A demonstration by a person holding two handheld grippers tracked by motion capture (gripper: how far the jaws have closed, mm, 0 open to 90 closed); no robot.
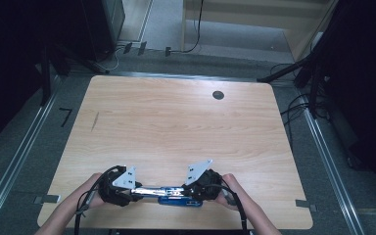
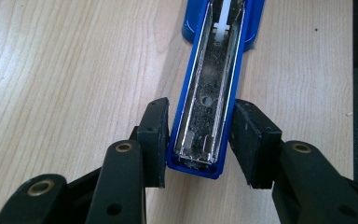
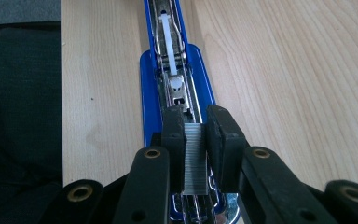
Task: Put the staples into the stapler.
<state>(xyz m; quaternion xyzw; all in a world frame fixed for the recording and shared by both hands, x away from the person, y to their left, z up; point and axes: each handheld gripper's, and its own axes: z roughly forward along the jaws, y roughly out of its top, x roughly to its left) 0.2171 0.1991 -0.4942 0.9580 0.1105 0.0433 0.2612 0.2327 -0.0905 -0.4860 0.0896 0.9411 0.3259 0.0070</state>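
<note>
A blue stapler (image 1: 178, 197) lies opened out flat near the table's front edge, between both grippers. My left gripper (image 1: 138, 192) is shut on the free end of the stapler's blue top arm (image 2: 205, 93), whose metal channel faces up, with one pad on each side. My right gripper (image 1: 188, 191) is shut on a strip of silver staples (image 3: 196, 158), held just above the open magazine (image 3: 170, 42), where a white pusher shows. The stapler's blue base (image 3: 150, 93) rests on the wood below.
The light wooden table (image 1: 176, 127) carries a dark round hole (image 1: 218, 95) at the back right and a thin dark mark (image 1: 94, 121) at the left. The front edge runs just behind the stapler. Cables and stands lie on the floor beyond.
</note>
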